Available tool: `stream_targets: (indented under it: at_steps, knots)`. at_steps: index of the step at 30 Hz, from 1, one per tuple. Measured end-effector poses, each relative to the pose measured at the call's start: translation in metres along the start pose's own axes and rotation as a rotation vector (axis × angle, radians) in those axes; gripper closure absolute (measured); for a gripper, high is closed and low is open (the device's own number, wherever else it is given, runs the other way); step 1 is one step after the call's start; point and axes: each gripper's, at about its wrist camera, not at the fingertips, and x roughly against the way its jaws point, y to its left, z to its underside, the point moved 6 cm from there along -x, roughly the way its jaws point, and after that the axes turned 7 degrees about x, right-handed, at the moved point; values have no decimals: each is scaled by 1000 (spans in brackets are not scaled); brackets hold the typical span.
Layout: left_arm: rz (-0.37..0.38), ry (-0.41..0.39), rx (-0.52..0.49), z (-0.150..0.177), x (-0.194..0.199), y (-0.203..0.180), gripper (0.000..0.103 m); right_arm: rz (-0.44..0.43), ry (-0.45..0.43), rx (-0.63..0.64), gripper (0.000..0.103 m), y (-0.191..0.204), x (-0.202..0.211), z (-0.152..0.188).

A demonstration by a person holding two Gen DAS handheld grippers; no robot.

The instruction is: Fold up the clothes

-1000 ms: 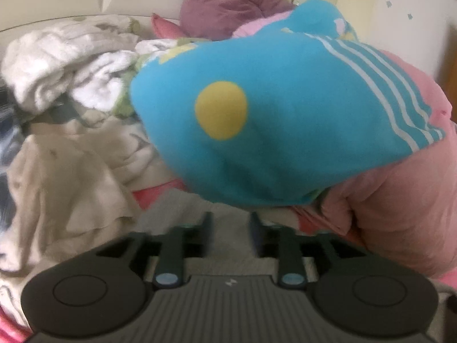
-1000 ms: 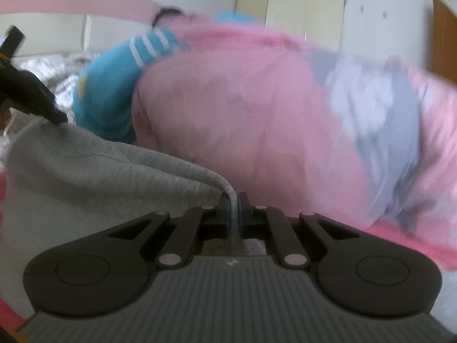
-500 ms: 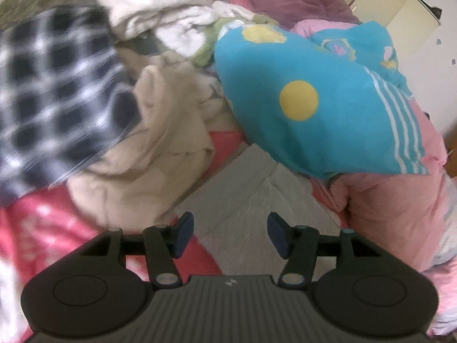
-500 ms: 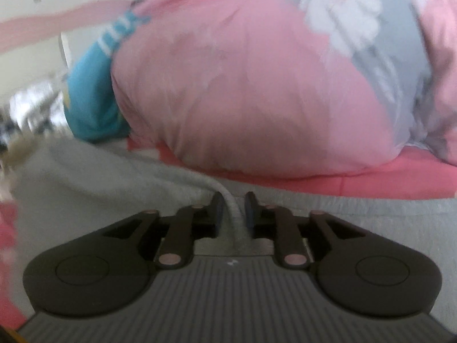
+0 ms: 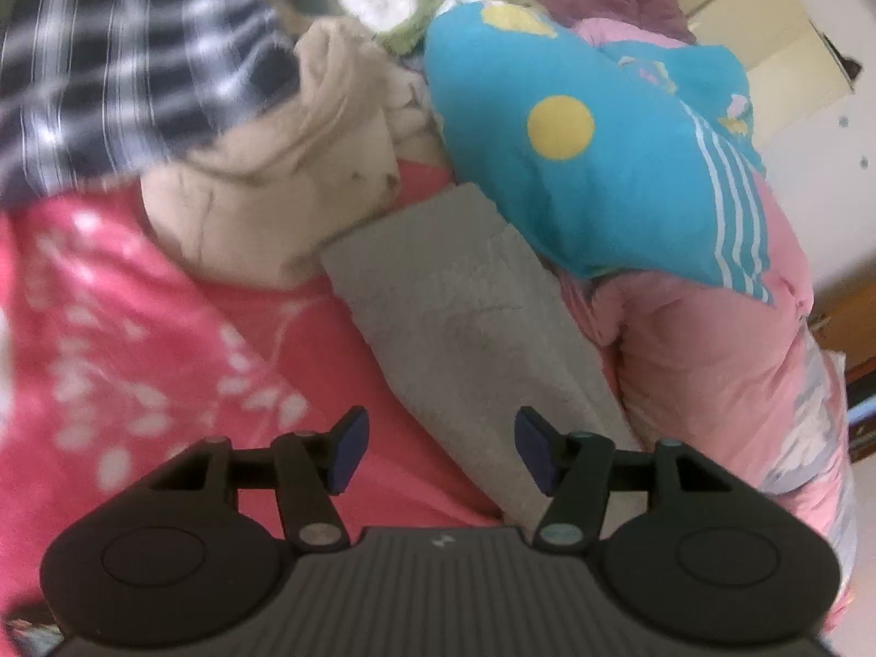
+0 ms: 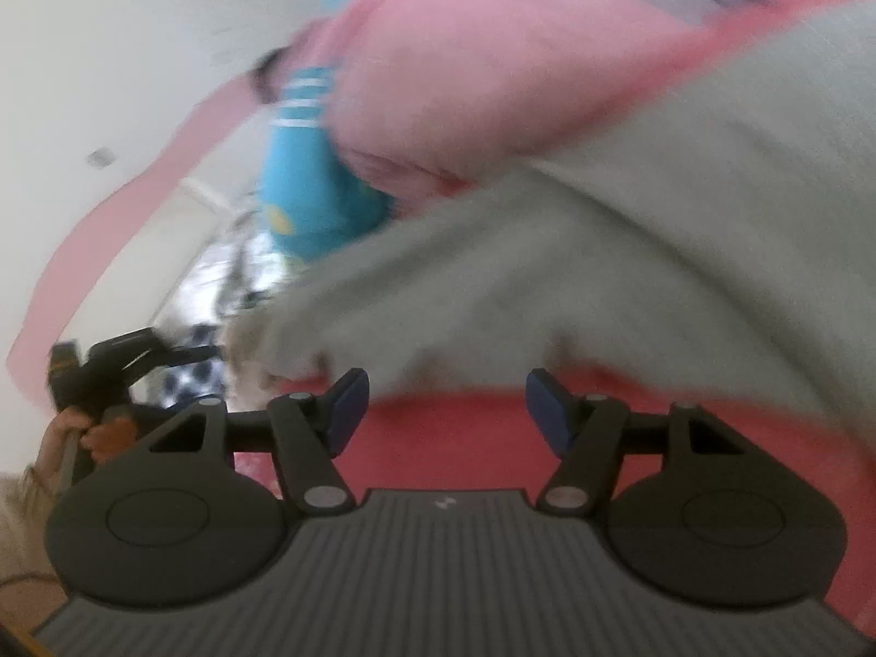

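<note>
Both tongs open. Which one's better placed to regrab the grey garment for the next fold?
Probably the right tongs: the grey garment's edge lies just beyond the open tips, roughly centred. The left tongs sit mostly over the red bedsheet, with the garment off toward its right finger.

Left tool (image 5: 435, 451) spread empty above grey garment (image 5: 471, 323), red bedspread (image 5: 164, 339).

Left wrist looks down; right, blurred, seemingly tilted; both show grey garment (image 5: 471, 317).

Home bedroom: red floral bedsheet (image 5: 137, 328), pink quilt (image 5: 712, 361), clothes pile (image 5: 263, 191), wardrobe (image 5: 777, 38).
</note>
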Motion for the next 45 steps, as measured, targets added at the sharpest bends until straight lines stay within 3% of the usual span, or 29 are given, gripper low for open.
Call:
stream_targets:
  at_steps: [2,8,13,21,24,27,28,29,35,41,45]
  knots:
    - [-3,-7,23,-1,-13,4,43,67,9,-71,39,-17,-2,12]
    - [27,-33,104,-13,-51,12,44,58,-96,-138,39,-36,-19,5]
    - [-5,-49,215,-28,-82,32,46,24,-149,-200,39,-49,-34,-12]
    - [-19,-101,154,-34,-96,19,48,6,-151,-187,40,-50,-66,-38]
    - [-29,-127,155,-34,-99,16,48,12,-169,-194,48,-52,-76,-44]
    - [-39,-153,156,-34,-101,14,55,26,-189,-244,77,-63,-81,-46]
    - [-54,-163,140,-33,-101,12,63,24,-196,-270,92,-68,-82,-45]
    - [-63,-171,124,-32,-100,10,68,22,-203,-296,96,-74,-83,-44]
    - [-14,-190,134,-35,-78,4,78,-22,-246,-315,97,-71,-74,-46]
    - [12,-203,79,-33,-36,-11,79,-46,-274,-287,98,-50,-53,-51]
    - [4,-176,95,-31,-13,-1,79,-73,-276,-292,98,-36,-35,-49]
